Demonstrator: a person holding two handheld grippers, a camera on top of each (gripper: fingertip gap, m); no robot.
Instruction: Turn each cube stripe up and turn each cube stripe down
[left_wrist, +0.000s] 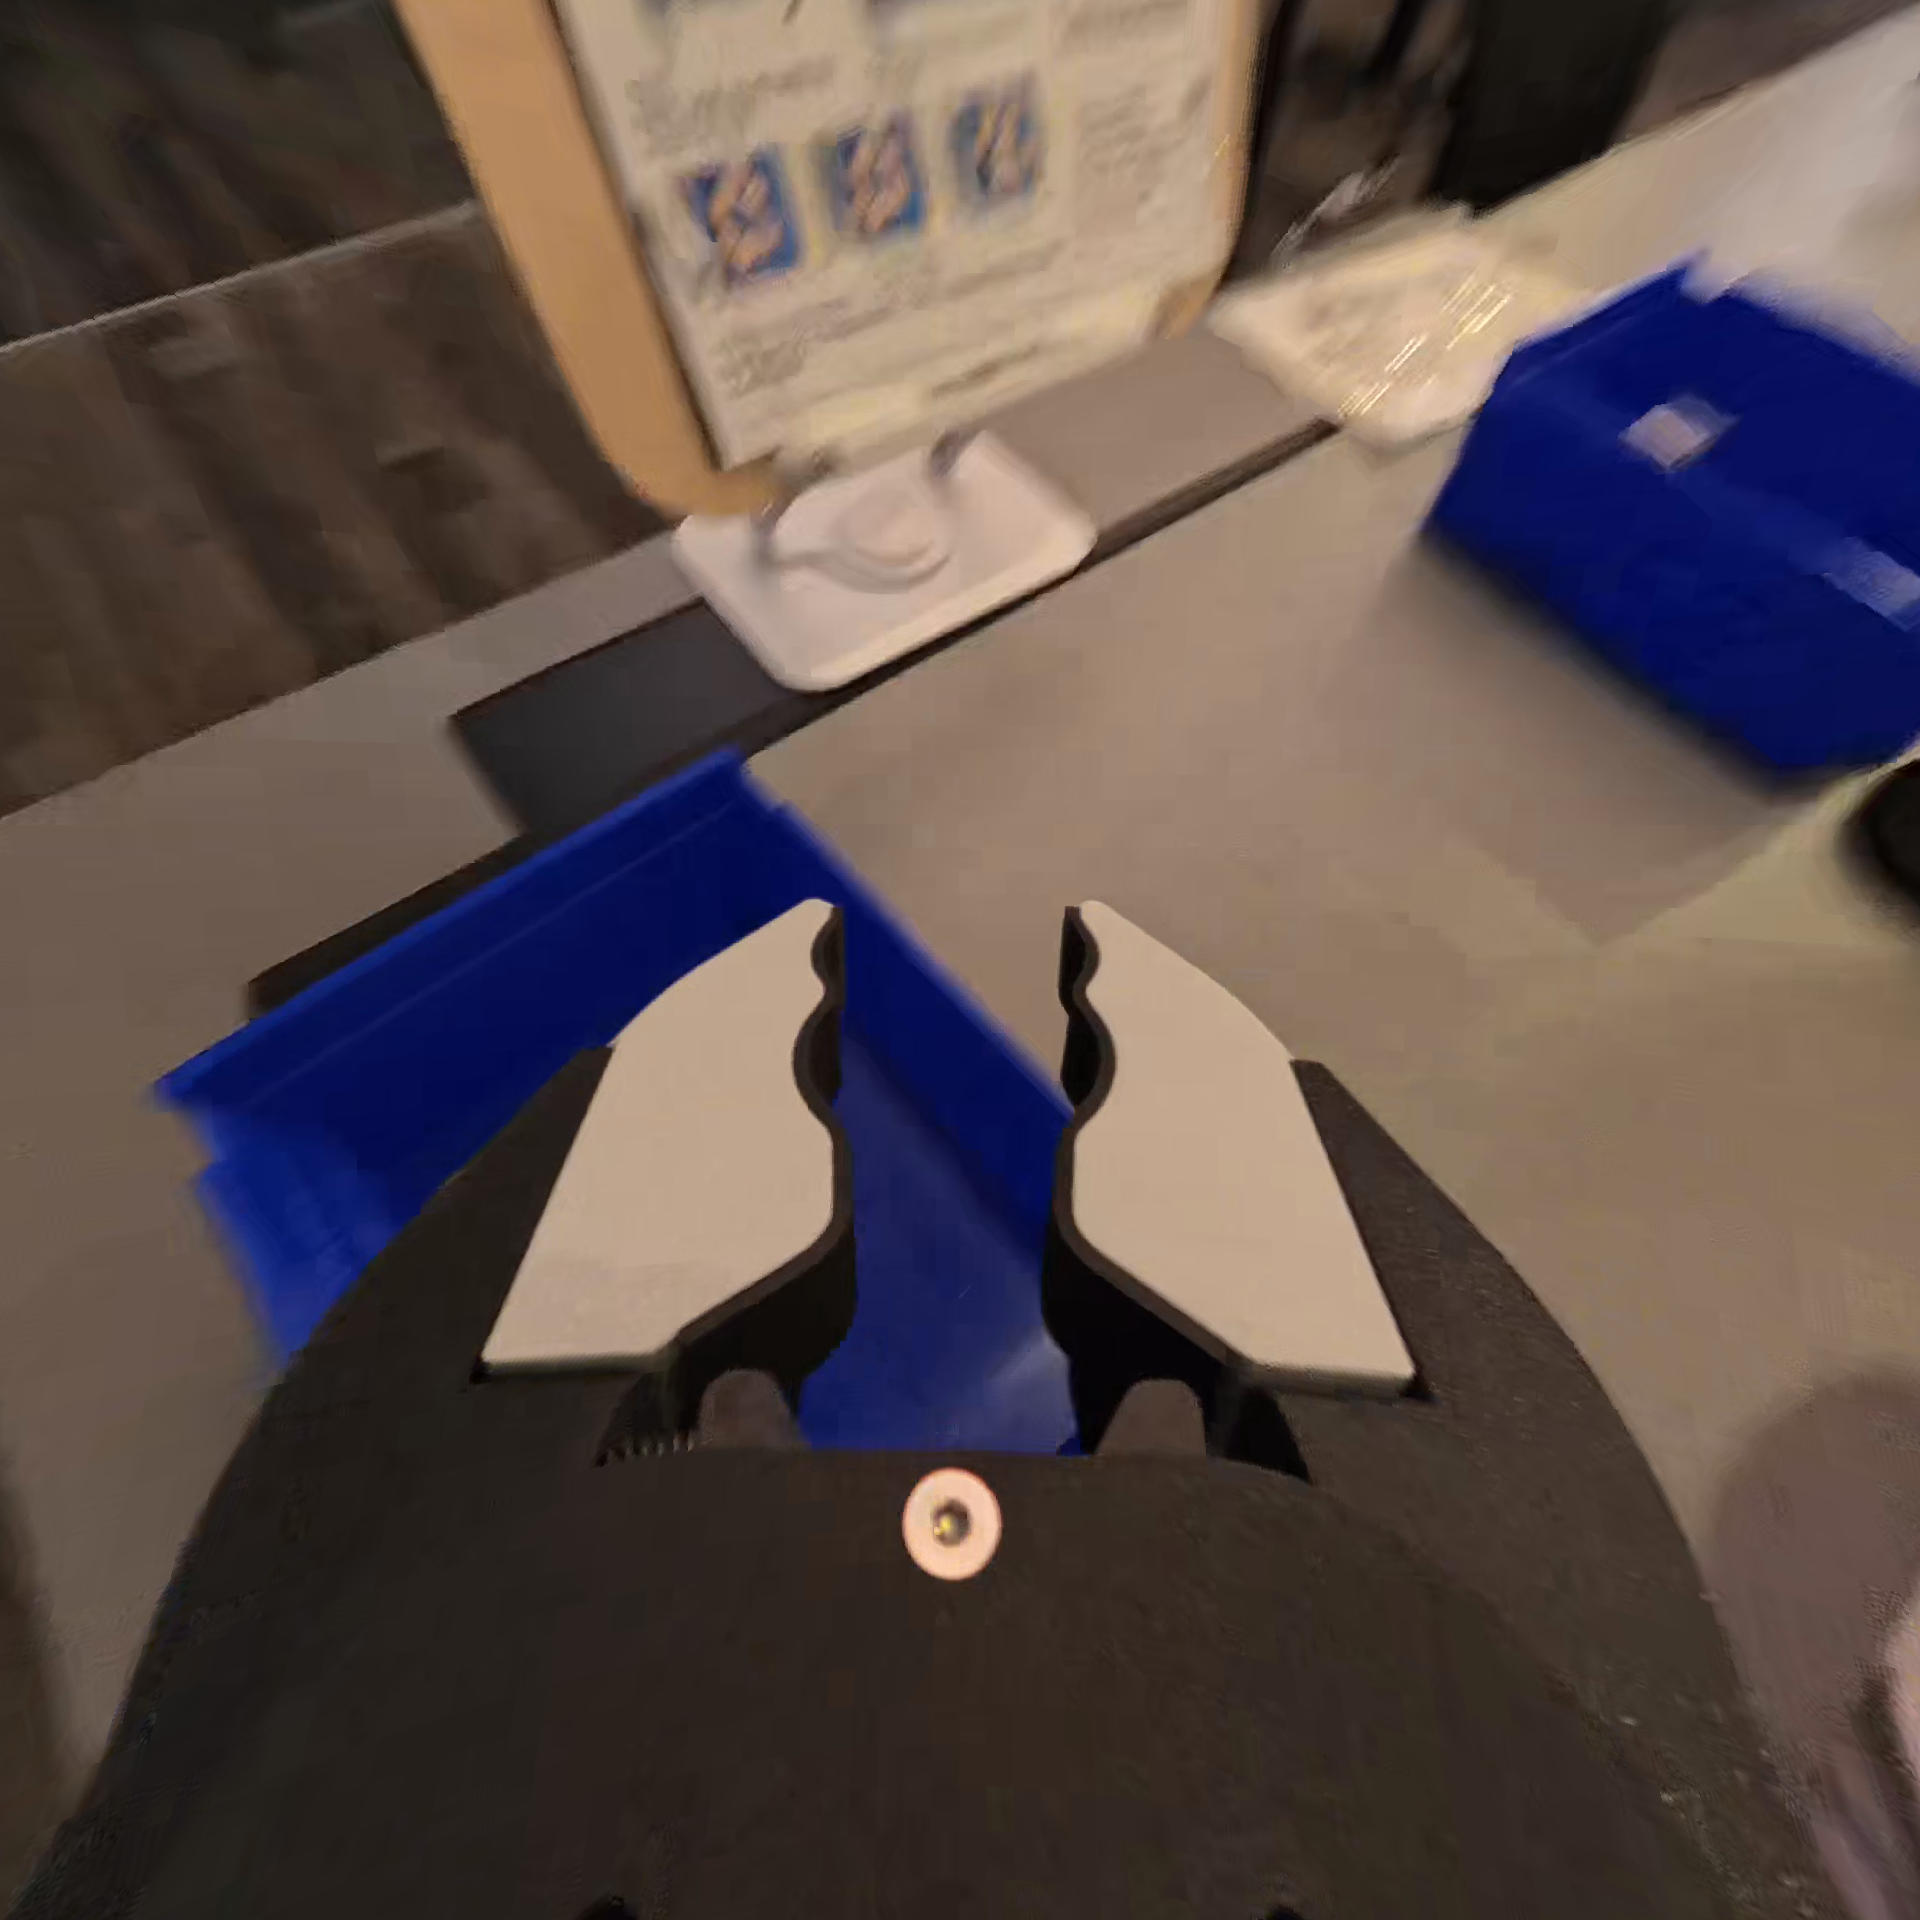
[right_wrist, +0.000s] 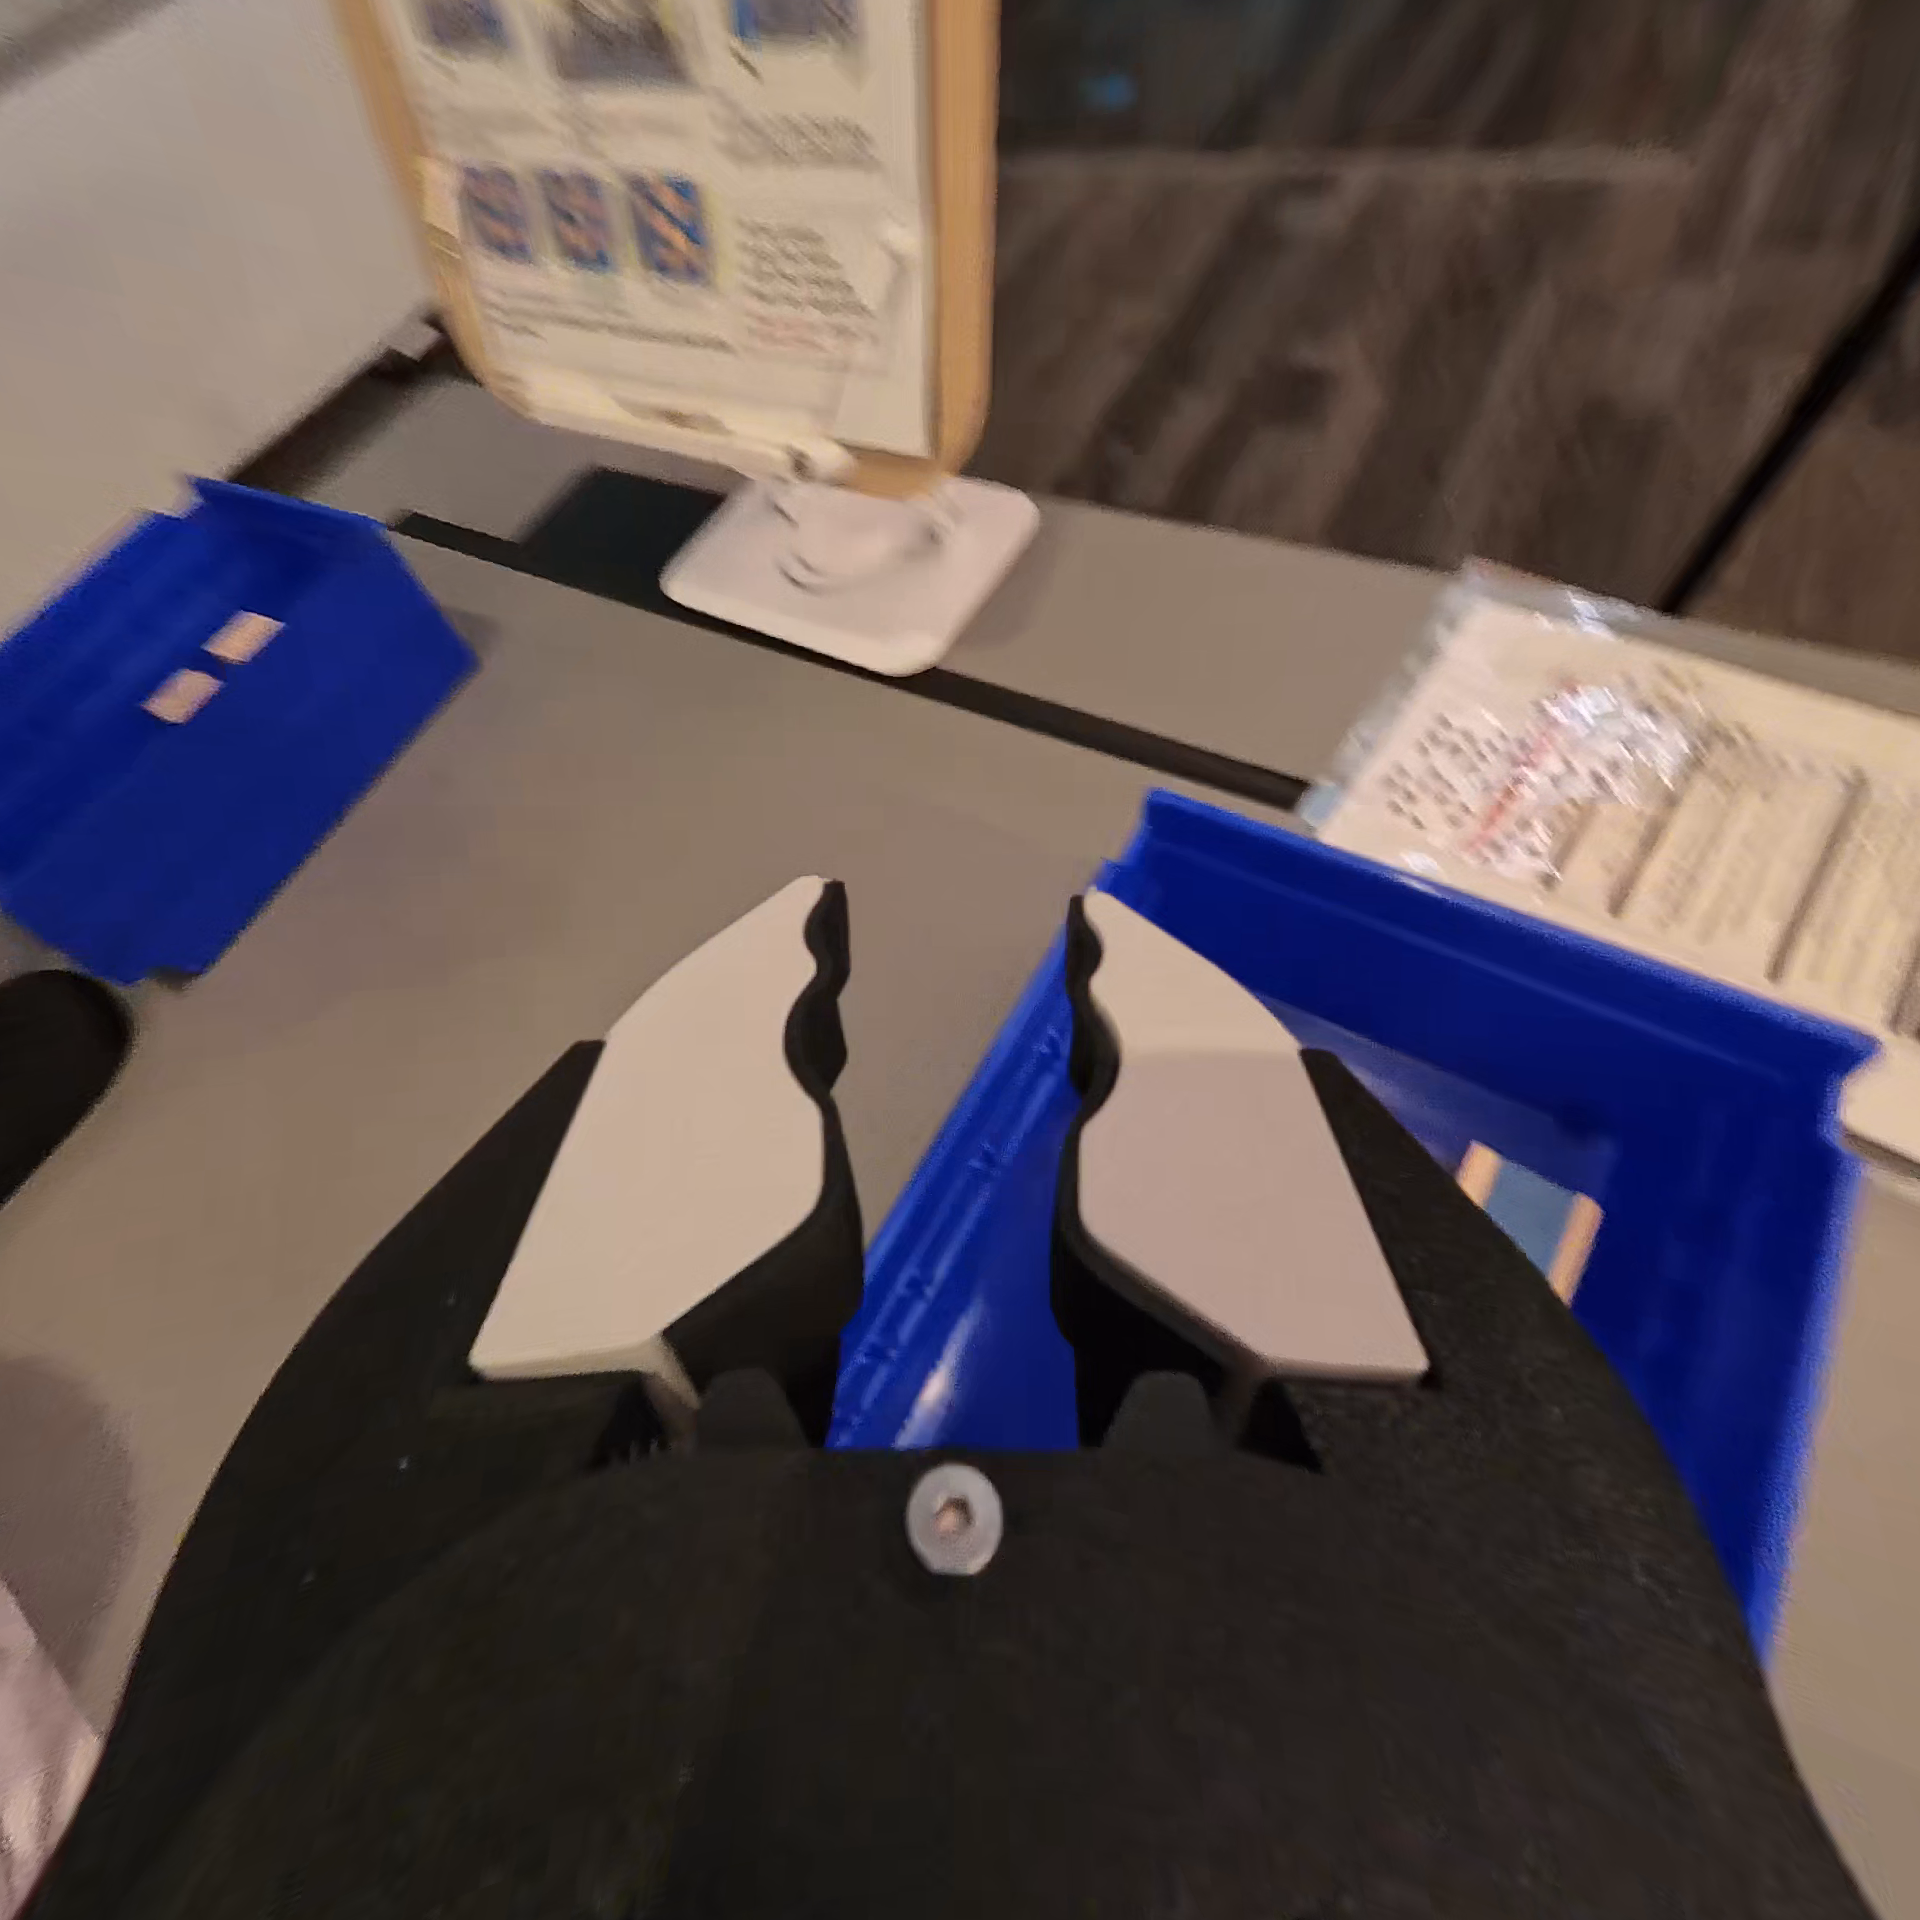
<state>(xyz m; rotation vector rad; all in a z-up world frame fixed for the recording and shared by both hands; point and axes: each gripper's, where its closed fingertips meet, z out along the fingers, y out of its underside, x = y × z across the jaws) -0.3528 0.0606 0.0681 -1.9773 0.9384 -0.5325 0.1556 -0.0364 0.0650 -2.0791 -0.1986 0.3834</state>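
Over the grey worktop (left_wrist: 1195, 831) I hold both tools tilted down, fingers apart, gripping nothing. L tool (left_wrist: 951, 920) is above a blue bin (left_wrist: 468, 1049); R tool (right_wrist: 956, 899) sits at another bin's (right_wrist: 1507, 997) rim, striped cube (right_wrist: 1527, 1210) inside, just right of it.

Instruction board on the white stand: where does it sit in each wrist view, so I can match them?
Left wrist view: instruction board at top centre, slightly left.
Right wrist view: instruction board at top, left of centre.
Shared landmark: the white square base beneath it.
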